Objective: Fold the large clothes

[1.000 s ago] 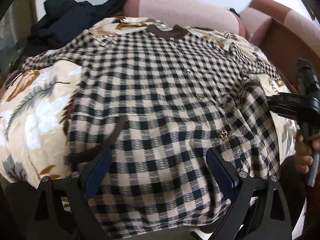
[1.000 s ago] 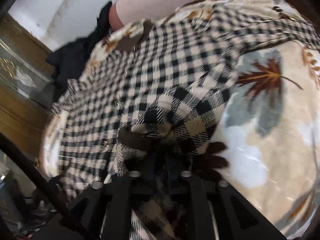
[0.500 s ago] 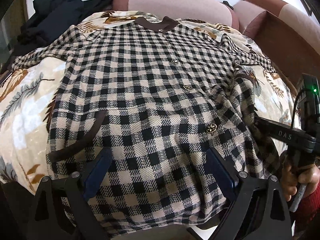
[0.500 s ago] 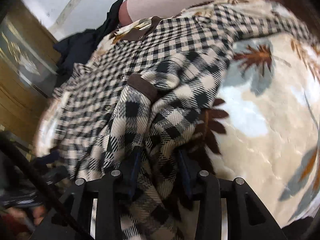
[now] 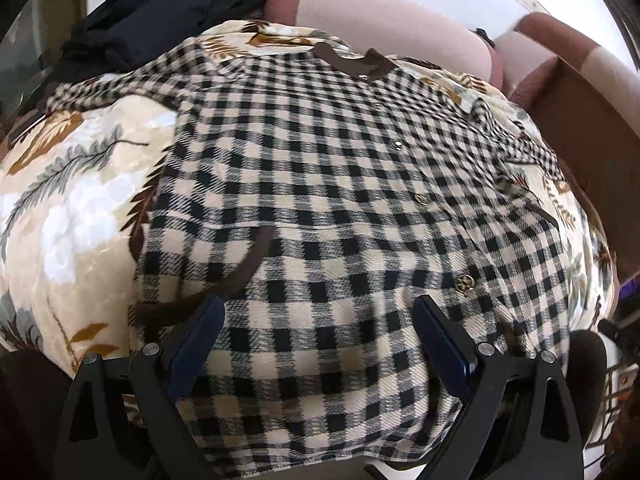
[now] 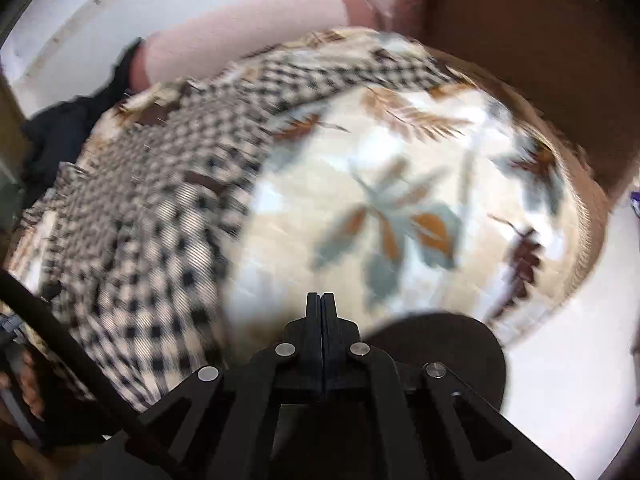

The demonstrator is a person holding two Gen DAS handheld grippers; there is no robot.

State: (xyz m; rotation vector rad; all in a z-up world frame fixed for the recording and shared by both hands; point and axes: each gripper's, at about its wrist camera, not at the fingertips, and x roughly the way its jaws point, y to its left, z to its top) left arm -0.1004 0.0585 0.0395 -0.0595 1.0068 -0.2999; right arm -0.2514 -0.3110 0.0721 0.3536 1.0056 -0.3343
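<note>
Left gripper (image 5: 316, 336): jaws spread wide, holding nothing, over hem of checked shirt (image 5: 340, 200). Right gripper (image 6: 321, 312): jaws pressed together, empty, over bare floral blanket (image 6: 400, 208), beside shirt's edge (image 6: 152, 216); view blurred. Shirt lies face up, buttoned, flat on blanket; long axis runs away from left gripper, brown collar (image 5: 352, 65) at far end, hem nearest. Dark clothes (image 5: 160, 16) heaped beyond collar, far left. Pink cushion (image 5: 384, 20) behind.
</note>
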